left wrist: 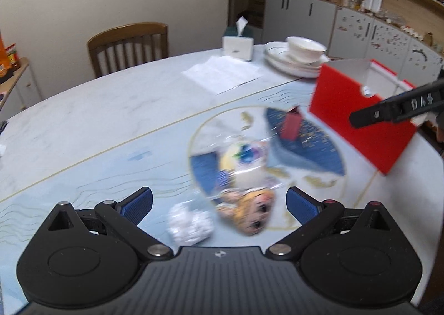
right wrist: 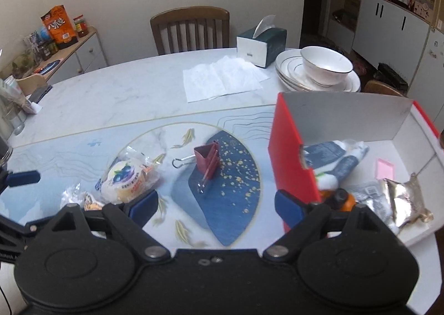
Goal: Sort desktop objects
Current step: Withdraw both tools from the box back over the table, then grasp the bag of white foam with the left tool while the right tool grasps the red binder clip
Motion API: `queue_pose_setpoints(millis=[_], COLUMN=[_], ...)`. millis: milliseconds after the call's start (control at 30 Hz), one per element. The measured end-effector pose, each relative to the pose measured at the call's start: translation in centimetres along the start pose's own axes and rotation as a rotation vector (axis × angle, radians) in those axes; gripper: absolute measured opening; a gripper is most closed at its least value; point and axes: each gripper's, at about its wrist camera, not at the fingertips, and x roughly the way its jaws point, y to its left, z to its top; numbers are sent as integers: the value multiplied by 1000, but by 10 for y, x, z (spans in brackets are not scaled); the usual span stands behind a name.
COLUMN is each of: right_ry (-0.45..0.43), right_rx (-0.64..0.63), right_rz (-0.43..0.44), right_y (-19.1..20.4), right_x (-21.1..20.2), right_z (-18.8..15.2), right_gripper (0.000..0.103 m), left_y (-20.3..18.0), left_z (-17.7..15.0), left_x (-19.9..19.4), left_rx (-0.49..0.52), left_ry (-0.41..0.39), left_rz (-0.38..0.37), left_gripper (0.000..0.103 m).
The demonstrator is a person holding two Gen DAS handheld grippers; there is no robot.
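Observation:
A red box (right wrist: 288, 154) stands open at the right, also in the left wrist view (left wrist: 358, 120); it holds a blue-white packet (right wrist: 335, 159), an orange bottle (right wrist: 344, 199) and a foil packet (right wrist: 405, 201). On the mat lie a dark red binder clip (right wrist: 206, 160) (left wrist: 290, 124), a wrapped blueberry cake (right wrist: 125, 179) (left wrist: 244, 159), a small doll figure (left wrist: 249, 212) and a crumpled white paper ball (left wrist: 190, 224). My left gripper (left wrist: 219, 204) is open over the doll and paper ball. My right gripper (right wrist: 216, 206) is open beside the box, near the clip.
A tissue box (right wrist: 260, 42), flat paper napkins (right wrist: 222, 79) and stacked plates with a bowl (right wrist: 322, 67) sit at the table's far side. A wooden chair (right wrist: 191, 29) stands behind. A side cabinet with snacks (right wrist: 61, 37) is at the left.

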Motion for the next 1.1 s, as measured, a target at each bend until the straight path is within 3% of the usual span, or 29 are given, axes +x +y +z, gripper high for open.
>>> queue_pose_setpoints(millis=[500,933,1100], right_ry=[99,219,263], right_rx=[103,189,206], right_rz=[-83,-146,-136], right_y=[11,10,10], right_x=[82,140,150], right_z=[46,62,56], right_gripper=[83,67,57], left_y=[42,51,49], left_z=[-22,-26,-28], left_x=[37,51,56], left_rx=[3,-24,-21], left_ry=[85,93,108], left_rz=[56,22,-1], left_gripper=[103,102,90])
